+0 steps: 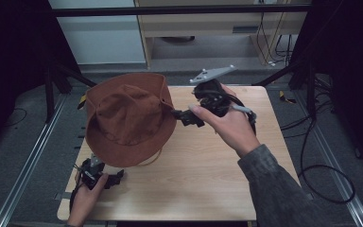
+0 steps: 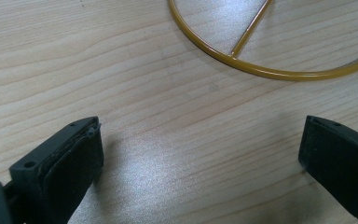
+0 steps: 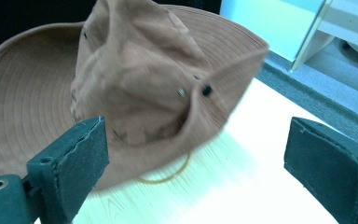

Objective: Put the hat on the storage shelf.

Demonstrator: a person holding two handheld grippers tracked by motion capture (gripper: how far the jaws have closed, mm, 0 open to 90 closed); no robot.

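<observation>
High view: brown hat sits on worktop at its far-left part, brim overhanging edge. Right hand-held gripper wide open, holding nothing, just beside brim. Left hand-held gripper wide open, empty, near corner; yellow cord ahead of it.

In the left gripper view the cord is cut off by the top and right edges, while the hat brim is blurred in the right gripper view.

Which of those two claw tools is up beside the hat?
The right gripper, jaws open, pointing at the brown hat by its brim. The left gripper sits low by the table's near edge.
</observation>
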